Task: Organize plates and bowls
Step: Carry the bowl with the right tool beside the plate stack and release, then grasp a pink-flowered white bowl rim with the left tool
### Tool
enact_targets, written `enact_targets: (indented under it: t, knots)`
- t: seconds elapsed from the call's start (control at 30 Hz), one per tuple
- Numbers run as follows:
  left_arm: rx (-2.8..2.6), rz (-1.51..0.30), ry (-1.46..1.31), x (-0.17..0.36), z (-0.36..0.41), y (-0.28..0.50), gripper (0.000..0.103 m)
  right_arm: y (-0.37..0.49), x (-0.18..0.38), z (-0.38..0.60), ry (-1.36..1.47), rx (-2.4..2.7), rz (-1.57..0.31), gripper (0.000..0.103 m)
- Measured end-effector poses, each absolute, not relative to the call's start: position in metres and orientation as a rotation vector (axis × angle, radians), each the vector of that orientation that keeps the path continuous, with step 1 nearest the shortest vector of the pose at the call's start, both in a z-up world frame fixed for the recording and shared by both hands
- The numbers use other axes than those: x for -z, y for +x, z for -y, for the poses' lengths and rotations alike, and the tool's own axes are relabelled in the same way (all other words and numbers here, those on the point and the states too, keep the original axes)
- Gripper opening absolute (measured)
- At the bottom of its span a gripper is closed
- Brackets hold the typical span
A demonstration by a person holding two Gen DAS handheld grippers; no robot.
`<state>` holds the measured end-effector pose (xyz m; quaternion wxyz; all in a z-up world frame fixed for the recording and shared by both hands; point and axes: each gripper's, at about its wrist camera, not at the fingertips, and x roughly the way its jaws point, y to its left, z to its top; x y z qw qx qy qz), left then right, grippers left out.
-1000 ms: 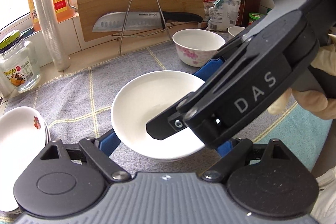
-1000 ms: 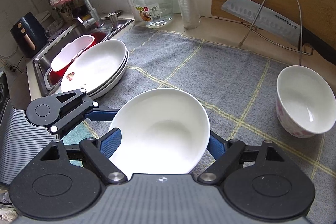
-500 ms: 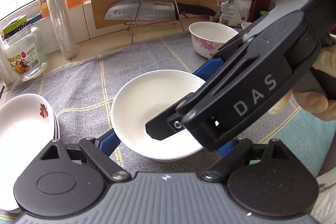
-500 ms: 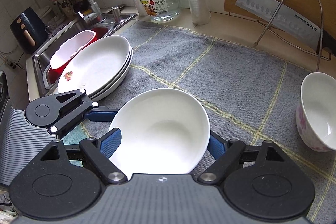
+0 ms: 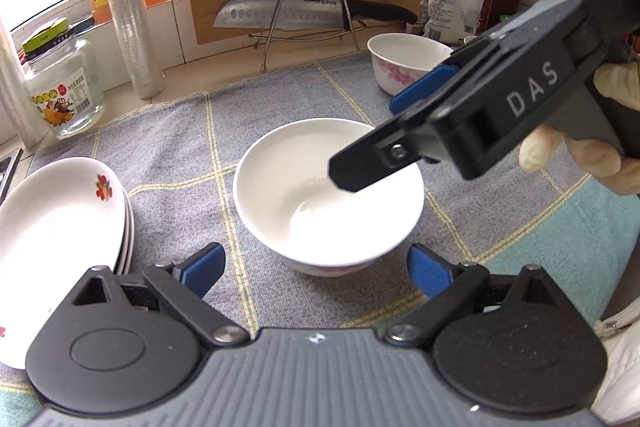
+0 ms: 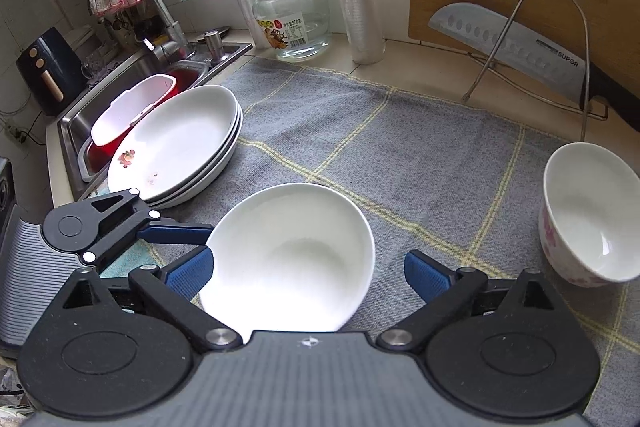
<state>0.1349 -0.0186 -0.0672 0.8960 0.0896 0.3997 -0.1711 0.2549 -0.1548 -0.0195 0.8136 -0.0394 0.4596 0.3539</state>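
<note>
Both grippers' fingers (image 5: 202,269) opening w/ plain white ceramic bowl (image 5: 328,195) between but unpinched, resting on grey checked cloth on table (image 6: 400,147); back out straight, no rim nudge.

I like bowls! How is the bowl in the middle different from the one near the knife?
The middle bowl is plain white inside and sits between the opening left gripper fingers. The far bowl shows pink flowers outside and stands alone by the knife rack. Both are white, upright and empty on the grey cloth.

Bowl (image 5: 328,195) on cloth (image 5: 168,147), beside plates (image 5: 56,227)
</note>
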Motion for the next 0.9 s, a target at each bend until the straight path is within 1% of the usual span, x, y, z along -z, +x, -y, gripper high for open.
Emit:
enact_targets:
  t: [0.2, 0.4, 0.53, 0.7, 0.9]
  knots:
    - [0.347, -0.782, 0.194, 0.040, 0.024, 0.135, 0.097, 0.239, 0.009, 0.185, -0.188, -0.618, -0.863, 0.103]
    - [0.395, -0.756, 0.183, 0.022, 0.050, 0.163, 0.099, 0.234, 0.013, 0.221, -0.210, -0.497, -0.826, 0.103]
    - [0.451, -0.760, 0.186, 0.021, 0.076, 0.185, 0.099, 0.232, 0.023, 0.241, -0.231, -0.405, -0.819, 0.103]
    - [0.520, -0.771, 0.217, 0.024, 0.105, 0.211, 0.099, 0.235, 0.033, 0.265, -0.181, -0.359, -0.839, 0.103]
    - [0.539, -0.797, 0.189, 0.027, 0.125, 0.247, 0.099, 0.246, 0.042, 0.277, -0.171, -0.318, -0.831, 0.103]
